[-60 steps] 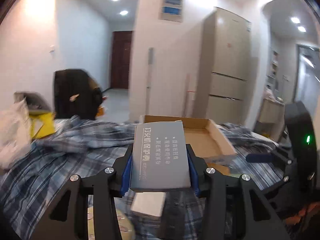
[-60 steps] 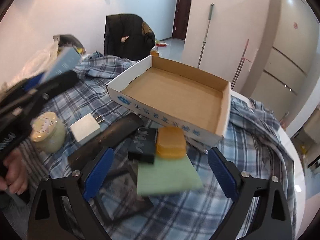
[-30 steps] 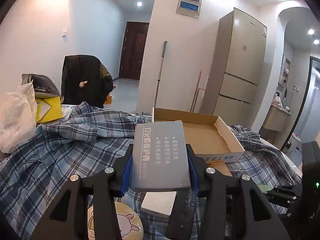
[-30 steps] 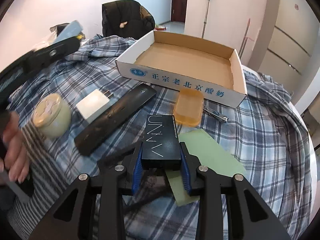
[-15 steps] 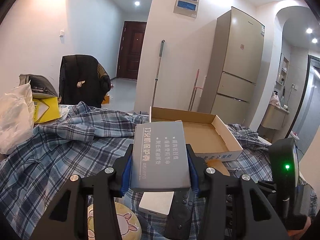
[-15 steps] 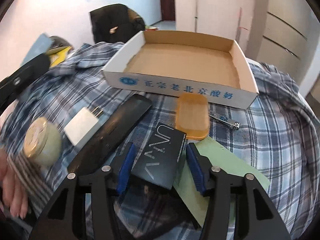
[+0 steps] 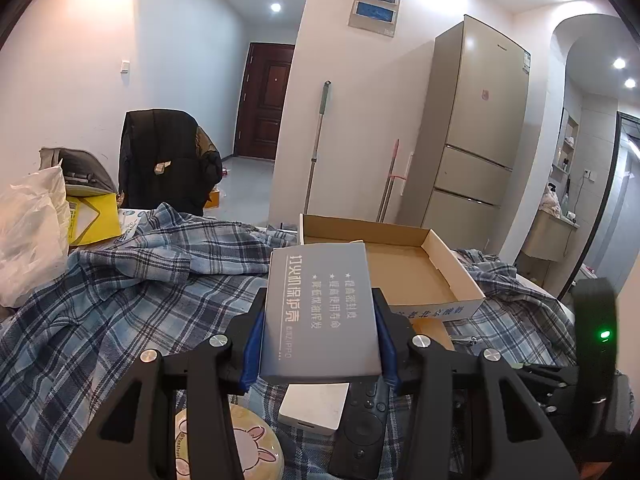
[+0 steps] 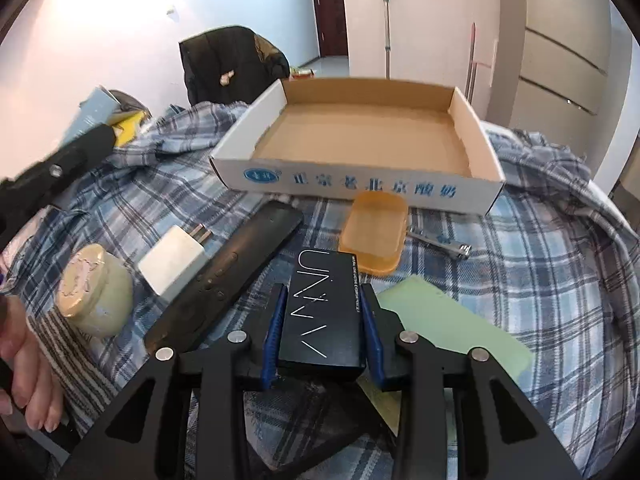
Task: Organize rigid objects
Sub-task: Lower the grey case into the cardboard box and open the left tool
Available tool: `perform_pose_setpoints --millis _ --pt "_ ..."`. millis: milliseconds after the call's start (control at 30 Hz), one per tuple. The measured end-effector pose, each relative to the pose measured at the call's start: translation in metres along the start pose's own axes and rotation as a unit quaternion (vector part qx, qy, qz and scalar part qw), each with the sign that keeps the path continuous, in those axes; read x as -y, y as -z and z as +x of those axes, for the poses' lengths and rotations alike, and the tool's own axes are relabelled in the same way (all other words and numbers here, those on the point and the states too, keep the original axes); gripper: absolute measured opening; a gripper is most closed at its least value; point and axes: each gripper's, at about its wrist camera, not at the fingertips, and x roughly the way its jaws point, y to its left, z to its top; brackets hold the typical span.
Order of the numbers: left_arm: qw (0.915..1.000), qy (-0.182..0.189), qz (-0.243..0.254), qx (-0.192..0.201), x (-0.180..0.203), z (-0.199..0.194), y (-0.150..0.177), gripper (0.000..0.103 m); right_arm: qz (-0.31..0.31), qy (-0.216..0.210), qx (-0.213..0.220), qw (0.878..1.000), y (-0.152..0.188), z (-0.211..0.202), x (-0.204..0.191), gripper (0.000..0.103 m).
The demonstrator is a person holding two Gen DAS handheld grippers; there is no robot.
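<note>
On the plaid cloth [image 8: 540, 264], the right gripper [image 8: 322, 330] now clamps the black box [image 8: 322, 316], which it straddled loosely half a second ago and was nowhere near two seconds back. It seems just lifted. The left gripper [image 7: 320, 340] still grips the grey box [image 7: 320, 312], held above the charger [image 7: 314, 408] and remote [image 7: 360, 432]. Both boxes look ready for the cardboard tray [image 8: 356, 178], which stands empty beyond the orange soap case [image 8: 374, 238].
</note>
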Motion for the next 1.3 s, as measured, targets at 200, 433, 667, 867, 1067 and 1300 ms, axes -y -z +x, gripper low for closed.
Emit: perform_pose_setpoints --millis 200,433,667,867,1067,1300 --pt "1.0000 0.009 0.003 -0.003 -0.001 -0.007 -0.006 0.049 -0.006 0.004 0.026 1.000 -0.007 -0.024 0.004 0.034" --pt "0.9985 0.021 0.045 0.023 0.018 -0.031 -0.043 0.049 0.000 0.021 0.084 0.996 -0.045 -0.077 0.024 0.034" --pt "0.9960 0.029 0.085 0.003 0.044 0.006 -0.107 0.049 0.007 0.036 0.135 0.990 -0.121 -0.091 0.042 0.034" --pt "0.9917 0.004 0.115 -0.057 0.059 0.101 -0.133 0.049 0.015 0.041 0.121 0.992 -0.176 -0.037 0.054 0.034" --pt "0.9844 -0.021 0.082 -0.154 0.048 0.211 -0.118 0.049 0.044 0.042 0.089 0.994 -0.198 0.029 0.075 0.034" --pt "0.9720 -0.039 0.083 -0.216 0.045 0.259 -0.082 0.049 0.057 0.033 0.067 0.996 -0.189 0.066 0.089 0.034"
